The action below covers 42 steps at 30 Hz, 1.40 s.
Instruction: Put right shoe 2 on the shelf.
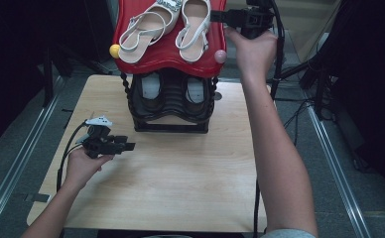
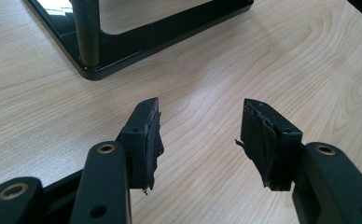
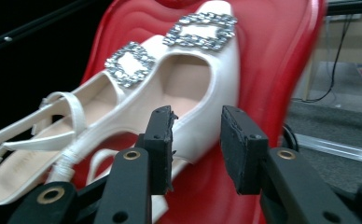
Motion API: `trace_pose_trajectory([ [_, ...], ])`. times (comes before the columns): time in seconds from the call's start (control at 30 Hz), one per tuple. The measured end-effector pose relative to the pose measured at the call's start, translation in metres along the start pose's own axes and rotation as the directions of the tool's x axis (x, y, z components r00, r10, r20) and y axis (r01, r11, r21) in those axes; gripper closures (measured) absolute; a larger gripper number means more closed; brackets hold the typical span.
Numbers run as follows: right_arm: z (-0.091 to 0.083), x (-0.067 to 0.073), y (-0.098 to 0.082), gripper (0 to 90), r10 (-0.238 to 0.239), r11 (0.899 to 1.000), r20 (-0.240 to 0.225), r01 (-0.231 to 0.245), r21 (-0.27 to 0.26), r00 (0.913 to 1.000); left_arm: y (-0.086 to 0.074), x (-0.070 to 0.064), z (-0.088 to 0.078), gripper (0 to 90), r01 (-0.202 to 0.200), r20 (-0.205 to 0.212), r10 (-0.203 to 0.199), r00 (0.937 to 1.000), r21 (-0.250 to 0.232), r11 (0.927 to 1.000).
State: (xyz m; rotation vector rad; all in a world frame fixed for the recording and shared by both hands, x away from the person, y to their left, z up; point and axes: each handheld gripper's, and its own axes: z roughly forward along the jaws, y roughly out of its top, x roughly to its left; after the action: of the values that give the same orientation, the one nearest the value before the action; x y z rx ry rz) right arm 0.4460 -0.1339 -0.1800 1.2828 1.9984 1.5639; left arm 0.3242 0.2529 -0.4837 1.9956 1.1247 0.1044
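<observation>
1. White slingback sandals with silver rhinestone buckles lie as a pair on the glossy red wavy top shelf (image 1: 168,53) of a shoe rack; the left sandal (image 1: 146,29) and the right sandal (image 1: 195,29) rest side by side, toes pointing away from the person.
2. In the right gripper view the right sandal (image 3: 193,107) sits just ahead of the jaws, its side wall lying before the gap between them, with the left sandal (image 3: 76,126) beyond it.
3. The right gripper (image 1: 219,16) is held at the right edge of the red shelf, beside the right sandal; its jaws stand partly apart, and nothing is pressed between the pads (image 3: 163,149).
4. The right hand (image 1: 252,49) grasps that gripper's body, forearm reaching up from the bottom of the high view.
5. Below the red shelf, a black ribbed lower shelf (image 1: 173,96) carries a pair of dark shoes (image 1: 151,91), and the black rack base (image 2: 137,44) stands on the light wooden table (image 1: 180,178).
6. The left gripper (image 1: 130,146), held by the left hand (image 1: 84,166), hovers low over the table, left of the rack base, well apart from the sandals.
7. Its jaws are spread wide, and bare wood shows between the pads (image 2: 263,140).
</observation>
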Motion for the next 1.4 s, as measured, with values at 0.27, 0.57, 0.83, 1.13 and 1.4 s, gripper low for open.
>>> trace_pose_trajectory([
  [0.27,-0.007,-0.017,-0.011,62.7,-0.007,1.0,0.033,0.006,0.016,0.9994,0.0,0.0,0.0,48.0,0.001,-0.001,-0.001,1.0,0.001,1.0],
  [0.57,-0.014,-0.036,-0.024,61.9,0.013,1.0,0.055,-0.014,0.018,0.9984,0.0,0.0,0.0,48.0,0.0,0.0,0.0,1.0,0.003,1.0],
  [0.83,-0.02,-0.056,-0.042,61.2,0.039,0.999,0.072,-0.042,0.032,0.9966,0.0,0.0,0.0,48.0,0.004,-0.002,-0.004,1.0,-0.003,1.0],
  [1.13,-0.016,-0.075,-0.073,59.4,0.059,0.997,0.076,-0.063,0.051,0.9953,0.001,0.001,-0.001,47.4,0.015,0.003,-0.015,0.9999,-0.009,0.9998],
  [1.4,-0.011,-0.084,-0.103,59.2,0.06,0.996,0.078,-0.065,0.065,0.9952,0.0,0.002,-0.001,47.2,0.014,0.001,-0.014,0.9999,-0.012,0.9998],
])
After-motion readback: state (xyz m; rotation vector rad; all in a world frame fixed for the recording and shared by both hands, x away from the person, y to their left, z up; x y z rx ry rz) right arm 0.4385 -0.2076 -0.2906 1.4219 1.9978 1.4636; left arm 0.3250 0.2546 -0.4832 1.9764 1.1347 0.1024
